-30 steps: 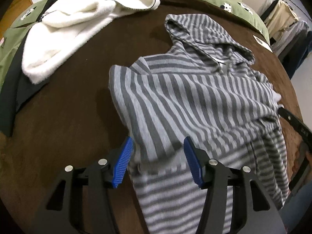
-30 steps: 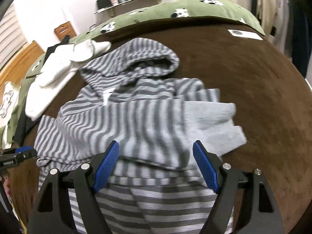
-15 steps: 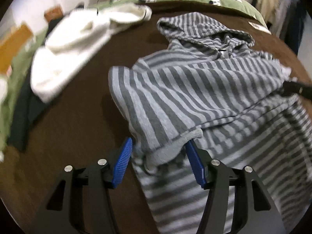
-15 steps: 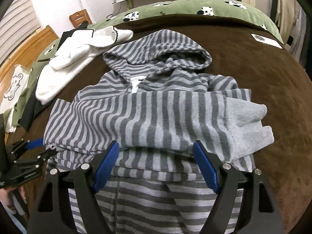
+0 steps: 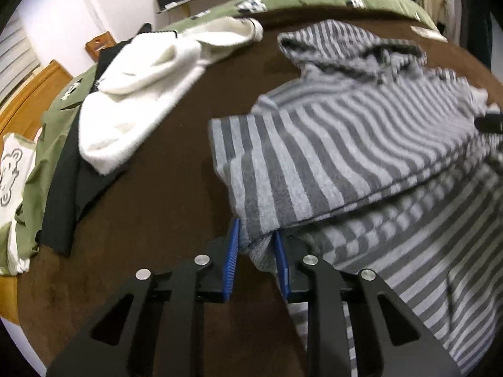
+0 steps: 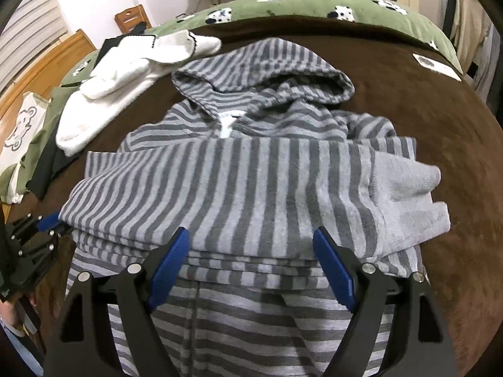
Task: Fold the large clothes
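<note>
A grey striped hoodie lies on a brown blanket, hood at the far side, both sleeves folded across the chest. My left gripper is shut on the hoodie's left side edge, pinching the bunched fabric between its blue pads. It shows in the right wrist view at the hoodie's left edge. My right gripper is open and empty, its blue fingers hovering over the folded sleeves near the body's middle. The grey cuffs lie at the right.
A white fleece garment and a black garment lie at the far left on the bed. A green patterned cover lies behind. A white card rests at the far right. Hanging clothes stand at the right.
My left gripper has closed from open onto the hoodie's left edge. My right gripper has drawn back slightly and stays open.
</note>
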`<state>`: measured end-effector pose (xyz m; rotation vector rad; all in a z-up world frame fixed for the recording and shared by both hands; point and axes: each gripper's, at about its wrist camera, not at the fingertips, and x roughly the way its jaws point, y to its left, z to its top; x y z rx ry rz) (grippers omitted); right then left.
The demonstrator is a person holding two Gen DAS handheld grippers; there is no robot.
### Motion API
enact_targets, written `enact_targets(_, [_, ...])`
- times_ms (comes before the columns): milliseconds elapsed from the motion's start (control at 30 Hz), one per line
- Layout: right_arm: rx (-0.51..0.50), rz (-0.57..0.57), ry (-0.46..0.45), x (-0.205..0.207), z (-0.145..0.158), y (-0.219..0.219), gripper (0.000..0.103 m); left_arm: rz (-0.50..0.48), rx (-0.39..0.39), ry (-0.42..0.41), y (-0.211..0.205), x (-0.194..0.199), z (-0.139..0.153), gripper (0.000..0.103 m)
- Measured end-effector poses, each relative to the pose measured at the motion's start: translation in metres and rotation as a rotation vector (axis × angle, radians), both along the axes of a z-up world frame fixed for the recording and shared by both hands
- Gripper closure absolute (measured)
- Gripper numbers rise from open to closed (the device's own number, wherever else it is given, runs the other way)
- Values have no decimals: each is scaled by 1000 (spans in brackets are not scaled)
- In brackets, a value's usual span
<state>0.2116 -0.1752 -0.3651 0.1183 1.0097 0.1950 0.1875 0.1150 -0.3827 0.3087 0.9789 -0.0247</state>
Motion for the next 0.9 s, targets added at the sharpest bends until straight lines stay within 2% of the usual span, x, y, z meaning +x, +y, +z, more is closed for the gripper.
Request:
enact_targets(167, [3, -24, 34, 2, -16, -9, 23, 23, -16, 27, 10, -2, -16, 71])
enact_targets(300, [-2, -24, 48, 1, -23, -11, 23, 48, -26, 8, 12, -3, -18, 63])
enact_targets(367, [-2, -28, 45, 1, -22, -11, 23, 65, -25, 3, 14, -4, -17, 54])
enact_targets(433, [4, -39, 34, 1, -16, -13, 22, 91, -15, 1, 18, -4, -13, 27])
enact_targets(500, [9, -55, 15, 0, -8, -17, 17, 112, -10, -5, 23, -4, -7, 17])
enact_targets(533, [7, -75, -1, 0, -2, -21, 14, 110, -17, -15, 26, -5, -2, 16])
enact_targets(633, [-5, -115, -28, 1, 10, -32, 13, 105, -13, -64, 29, -8, 19, 9])
enact_targets(700, [-31, -144, -37, 7, 15, -42, 12, 99, -32, -95, 30, -7, 37, 9])
enact_targets(800, [-56, -171, -32, 17, 18, -53, 7, 91, -104, -118, 27, 4, 62, 6])
enact_targets(900, [-101, -172, -34, 27, 18, -61, 7, 67, -172, -130, 15, 23, 76, 6])
